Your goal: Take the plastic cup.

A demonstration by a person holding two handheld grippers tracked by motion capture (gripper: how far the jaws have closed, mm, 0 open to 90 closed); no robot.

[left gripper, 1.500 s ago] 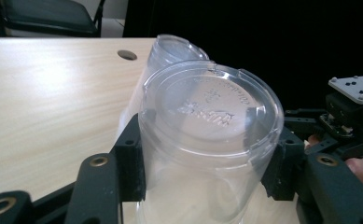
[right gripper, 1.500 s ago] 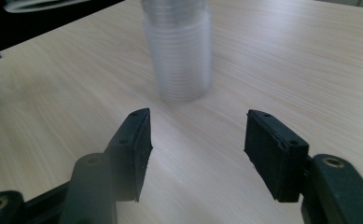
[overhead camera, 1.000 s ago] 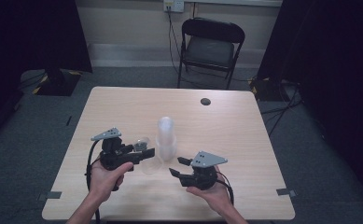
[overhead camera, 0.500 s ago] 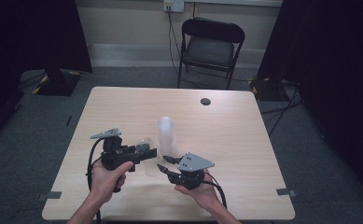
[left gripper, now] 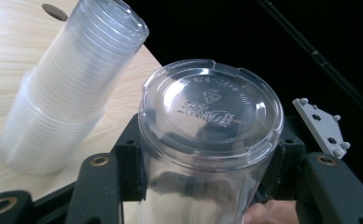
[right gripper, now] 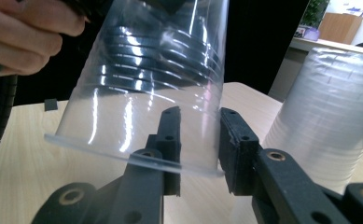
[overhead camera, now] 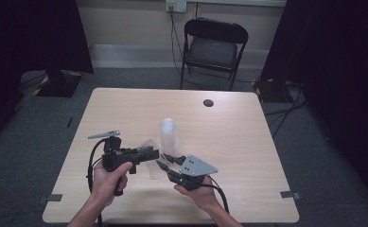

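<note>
Low in the middle of the high view, the left gripper (overhead camera: 149, 153) clamps a clear cup (left gripper: 207, 140) lifted off the table (overhead camera: 248, 137). The right gripper (overhead camera: 165, 162), jaws just closing, straddles its rim without pinching. The stack of cups (overhead camera: 168, 132) stands just behind; pulling nested cups apart seems unfinished.

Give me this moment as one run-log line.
left gripper: shut on clear cup | right gripper: jaws just closing astride cup rim, one inside, one outside, grip unconfirmed | cup stack: upright on table
</note>
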